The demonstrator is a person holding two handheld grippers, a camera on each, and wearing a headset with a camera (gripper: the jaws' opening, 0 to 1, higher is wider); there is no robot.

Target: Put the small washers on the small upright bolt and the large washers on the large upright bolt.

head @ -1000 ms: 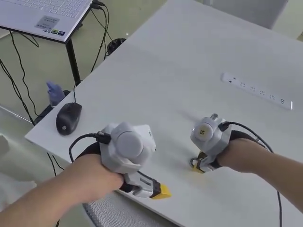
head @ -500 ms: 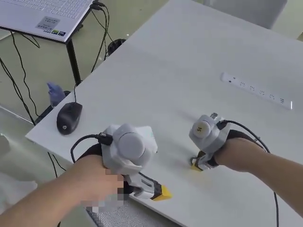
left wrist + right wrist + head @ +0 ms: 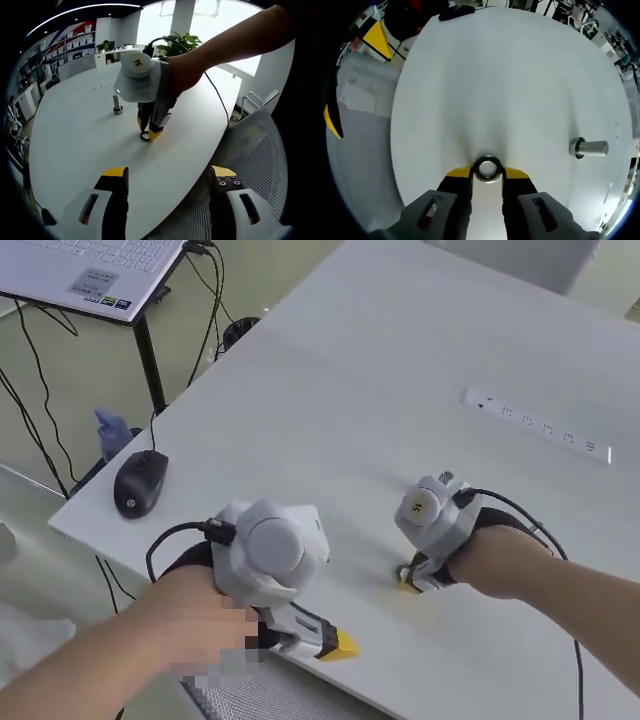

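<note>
Two grippers are at work over the white counter (image 3: 350, 370). Farthest left, beyond the counter's edge, we see a laptop (image 3: 85, 270) on a separate stand. A black mouse (image 3: 140, 483) lies near the counter's left corner.

Next comes the left gripper (image 3: 169, 172) — its jaws stand wide apart with nothing between them. It hangs at the near edge of the counter, partly over a mesh chair seat (image 3: 255, 160).

To its right, the right gripper (image 3: 487, 175) points down at the counter, its yellow-tipped jaws closed on a metal washer (image 3: 487, 168). The ring sits between the tips, at the counter surface near the front edge. We cannot tell whether it is a small washer or a large one.

Right of that gripper and apart from it, in its own view, a bolt (image 3: 590, 148) stands upright on the counter with a wider collar at its foot. In the left gripper view the same bolt stands just beyond the right gripper.

Farthest right in the head view — well apart from both grippers — a white power strip (image 3: 535, 425) lies on the counter.
</note>
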